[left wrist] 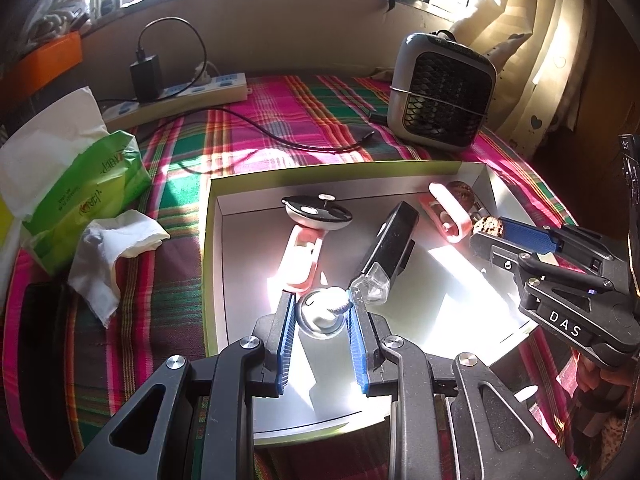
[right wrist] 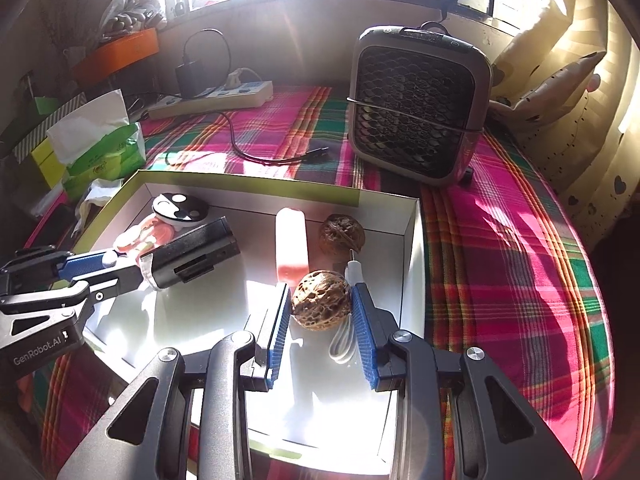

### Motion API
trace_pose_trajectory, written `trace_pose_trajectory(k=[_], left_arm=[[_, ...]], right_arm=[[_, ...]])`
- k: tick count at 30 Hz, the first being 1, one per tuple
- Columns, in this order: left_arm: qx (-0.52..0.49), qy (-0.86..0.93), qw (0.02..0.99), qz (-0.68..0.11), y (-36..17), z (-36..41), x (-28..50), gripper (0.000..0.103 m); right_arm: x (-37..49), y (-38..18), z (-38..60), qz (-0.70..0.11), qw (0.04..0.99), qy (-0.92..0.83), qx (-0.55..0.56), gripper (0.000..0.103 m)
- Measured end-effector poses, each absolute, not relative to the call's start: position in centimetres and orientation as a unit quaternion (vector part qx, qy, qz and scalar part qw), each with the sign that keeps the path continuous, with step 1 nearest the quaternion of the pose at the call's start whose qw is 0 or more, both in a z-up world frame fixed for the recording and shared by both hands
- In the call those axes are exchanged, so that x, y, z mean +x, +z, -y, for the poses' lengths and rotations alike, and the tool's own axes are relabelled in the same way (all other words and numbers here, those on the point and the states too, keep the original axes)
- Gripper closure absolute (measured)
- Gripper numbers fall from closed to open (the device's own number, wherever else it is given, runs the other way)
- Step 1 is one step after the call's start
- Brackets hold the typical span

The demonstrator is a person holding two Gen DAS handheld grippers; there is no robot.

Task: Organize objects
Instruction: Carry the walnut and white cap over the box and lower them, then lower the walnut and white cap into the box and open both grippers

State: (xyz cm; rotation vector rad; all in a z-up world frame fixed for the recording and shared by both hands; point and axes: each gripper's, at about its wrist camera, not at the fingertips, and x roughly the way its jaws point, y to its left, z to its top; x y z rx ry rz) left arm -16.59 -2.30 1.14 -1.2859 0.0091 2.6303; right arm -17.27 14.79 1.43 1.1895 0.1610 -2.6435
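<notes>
Both pairs of jaws reach into the white box [left wrist: 212, 240]. On the left gripper [left wrist: 322, 312] the blue pads [left wrist: 286, 340] stand apart on either side of a small shiny metal ball [left wrist: 322, 310]; whether they press it or merely flank it cannot be told in the glare. On the right gripper [right wrist: 322, 308] the pads [right wrist: 280, 320] likewise bracket a walnut [right wrist: 320, 306], the left pad touching or nearly touching its shell, the right pad just beside it.

Inside the box, a second walnut [right wrist: 342, 236] lies toward the far wall, beyond the flanked one. A pink tube [right wrist: 292, 244] lies just left of both walnuts. A black rectangular device [right wrist: 192, 254] with a clear end lies near the box's middle, and a pink-handled tool with a black-and-white round head [right wrist: 180, 208] sits in the far left corner. A white cable [right wrist: 346, 336] runs along the right wall.

Behind the box on the plaid cloth [right wrist: 520, 240] stands a small grey fan [right wrist: 416, 108]; a green tissue pack [left wrist: 80, 196] lies to its left.
</notes>
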Motion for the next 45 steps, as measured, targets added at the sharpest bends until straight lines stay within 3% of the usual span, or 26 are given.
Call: trace_pose_trajectory(k=[26, 45], left_arm=[[-0.439, 0.893, 0.098, -0.014, 1.00, 1.99, -16.74, 0.077], [-0.440, 0.892, 0.105, -0.013, 0.95, 1.72, -16.51, 0.068]], right_arm=[[-17.12, 1.18, -14.61, -0.070, 0.111, -0.908, 0.399, 0.070], [-16.89, 1.26, -14.37, -0.065, 0.117, -0.908, 0.398, 0.060]])
